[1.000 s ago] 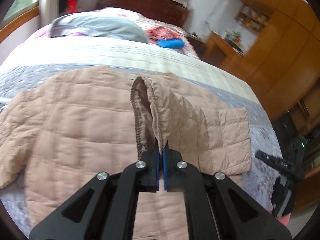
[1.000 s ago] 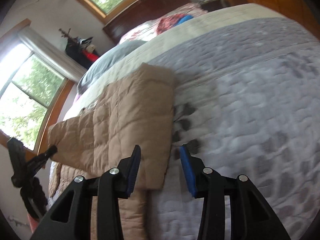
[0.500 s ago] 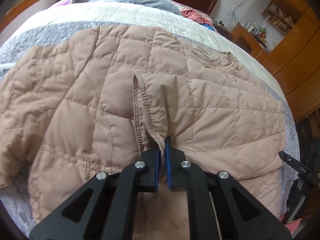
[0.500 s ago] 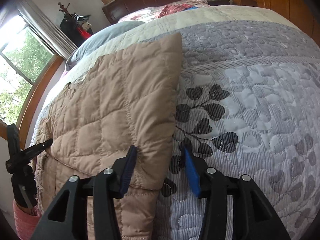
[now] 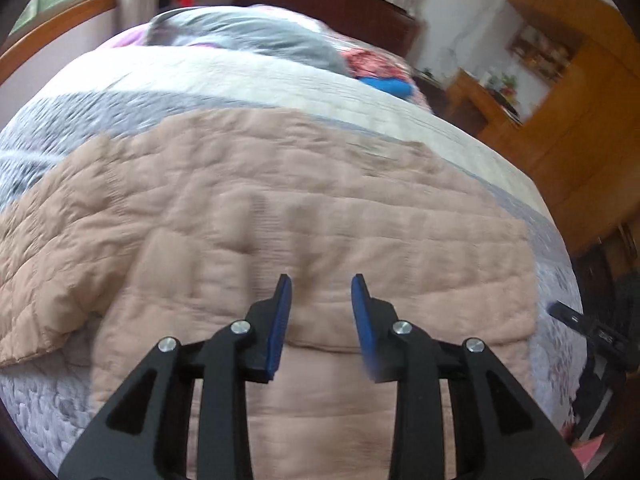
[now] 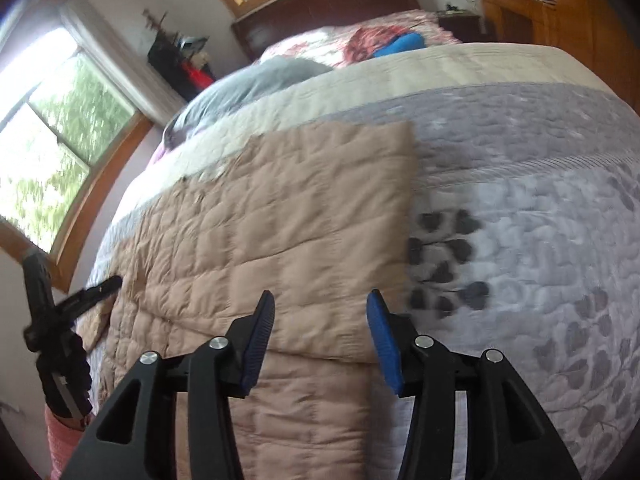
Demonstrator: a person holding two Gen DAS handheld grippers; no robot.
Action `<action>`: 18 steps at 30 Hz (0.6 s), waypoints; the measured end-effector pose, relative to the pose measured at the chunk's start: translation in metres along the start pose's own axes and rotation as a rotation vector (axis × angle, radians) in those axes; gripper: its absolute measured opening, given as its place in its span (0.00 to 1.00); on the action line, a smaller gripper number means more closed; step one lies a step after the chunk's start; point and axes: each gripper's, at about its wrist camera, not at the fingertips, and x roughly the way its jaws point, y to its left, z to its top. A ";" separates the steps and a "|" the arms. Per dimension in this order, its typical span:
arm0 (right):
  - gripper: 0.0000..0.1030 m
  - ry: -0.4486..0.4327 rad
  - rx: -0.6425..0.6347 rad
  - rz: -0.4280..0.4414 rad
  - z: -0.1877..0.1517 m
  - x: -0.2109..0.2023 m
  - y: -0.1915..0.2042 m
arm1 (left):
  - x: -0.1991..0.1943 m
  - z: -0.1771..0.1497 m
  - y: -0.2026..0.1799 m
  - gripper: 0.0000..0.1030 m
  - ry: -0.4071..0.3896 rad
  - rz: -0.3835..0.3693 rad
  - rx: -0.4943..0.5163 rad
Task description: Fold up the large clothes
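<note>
A beige quilted jacket [image 5: 280,200] lies spread on the bed, its right sleeve folded in over the body. My left gripper [image 5: 321,280] hovers over the middle of the jacket. Its jaws are opening, and nothing is between the blue pads. The right wrist view shows the jacket's [image 6: 300,220] folded right side with a straight edge. My right gripper [image 6: 320,294] stands open above the lower corner of that fold, holding nothing. Each gripper shows at the edge of the other's view: the right gripper [image 5: 592,332] and the left gripper [image 6: 60,312].
The bed carries a grey and white leaf-patterned quilt [image 6: 520,200]. A grey pillow [image 5: 248,36] and a blue item [image 5: 390,86] lie by the dark headboard. Wooden cabinets [image 5: 580,120] stand on the right, and a window [image 6: 60,140] is on the left.
The left gripper let go of the sleeve cuff it pinched, and the cuff now lies flat on the jacket. The right gripper shifted left, over the folded edge.
</note>
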 end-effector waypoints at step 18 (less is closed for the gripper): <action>0.46 0.046 -0.018 -0.068 -0.007 0.054 0.004 | 0.072 -0.024 -0.022 0.30 0.094 0.030 0.080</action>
